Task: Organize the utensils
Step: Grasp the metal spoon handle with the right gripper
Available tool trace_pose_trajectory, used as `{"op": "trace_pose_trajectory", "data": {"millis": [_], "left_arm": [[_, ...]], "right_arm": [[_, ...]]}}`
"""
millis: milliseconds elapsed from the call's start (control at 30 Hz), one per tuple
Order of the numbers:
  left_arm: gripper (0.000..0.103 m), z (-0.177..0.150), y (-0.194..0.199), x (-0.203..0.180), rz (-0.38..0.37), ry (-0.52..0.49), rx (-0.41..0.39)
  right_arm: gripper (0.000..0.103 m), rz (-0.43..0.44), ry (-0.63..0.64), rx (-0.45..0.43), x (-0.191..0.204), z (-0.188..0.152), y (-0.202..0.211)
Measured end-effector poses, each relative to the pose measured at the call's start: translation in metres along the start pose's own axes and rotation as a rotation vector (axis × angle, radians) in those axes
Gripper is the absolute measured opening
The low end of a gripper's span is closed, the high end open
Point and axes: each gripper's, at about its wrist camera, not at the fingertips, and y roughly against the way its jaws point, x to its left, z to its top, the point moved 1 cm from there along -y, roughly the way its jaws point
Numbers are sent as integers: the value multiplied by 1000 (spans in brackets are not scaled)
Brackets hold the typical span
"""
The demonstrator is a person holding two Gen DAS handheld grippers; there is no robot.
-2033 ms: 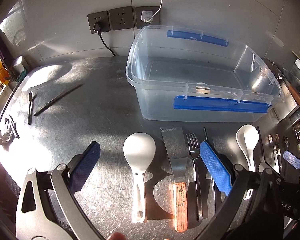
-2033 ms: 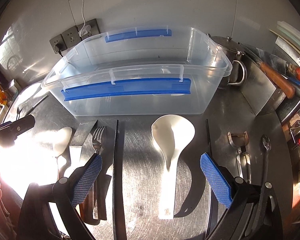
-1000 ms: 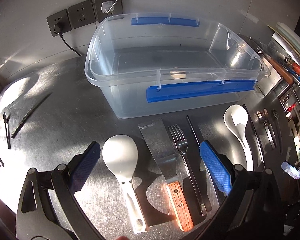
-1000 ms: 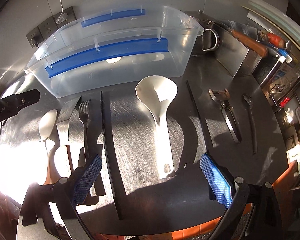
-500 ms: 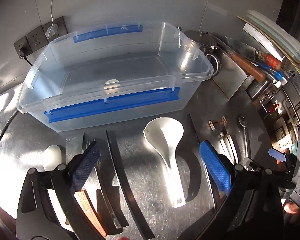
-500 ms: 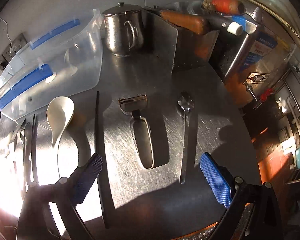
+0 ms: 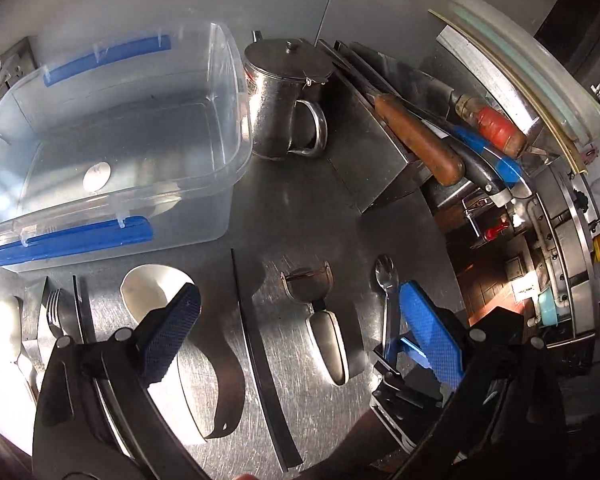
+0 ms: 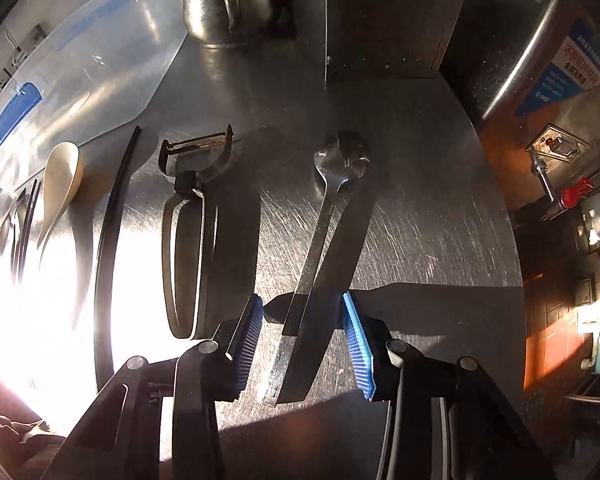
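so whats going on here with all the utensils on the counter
A person with a claw in each hand is sorting utensils laid in a row on a steel counter, in front of an empty clear plastic bin. The right claw is down over the handle of a metal spoon and closing, pads not yet touching it. The left claw hovers open above the peeler and white ladle, holding nothing.

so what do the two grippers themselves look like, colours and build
Both match: the left gripper and the right gripper each have two flat finger pads in blue with a fine gridded texture, carried on black linkage arms with round silver pivot pins. No cables, markings or sleeves are visible.
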Motion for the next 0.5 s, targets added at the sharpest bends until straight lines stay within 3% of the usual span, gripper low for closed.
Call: {"op": "trace_pose_trajectory", "data": {"millis": [100,200,333,500], "left_arm": [[96,12,-18,-5,-52,33,45],[96,17,-49,-19,-162,31,132],[96,12,-102,-47,-293,31,338],[96,-8,-146,-77,-364,32,493]], "right_arm": [[12,25,-16,10,-10,-1,2],[11,73,-55,18,-23,-8,5],[9,102,-88,41,-37,-19,8],[9,146,-122,64,-43,-39,12]]}}
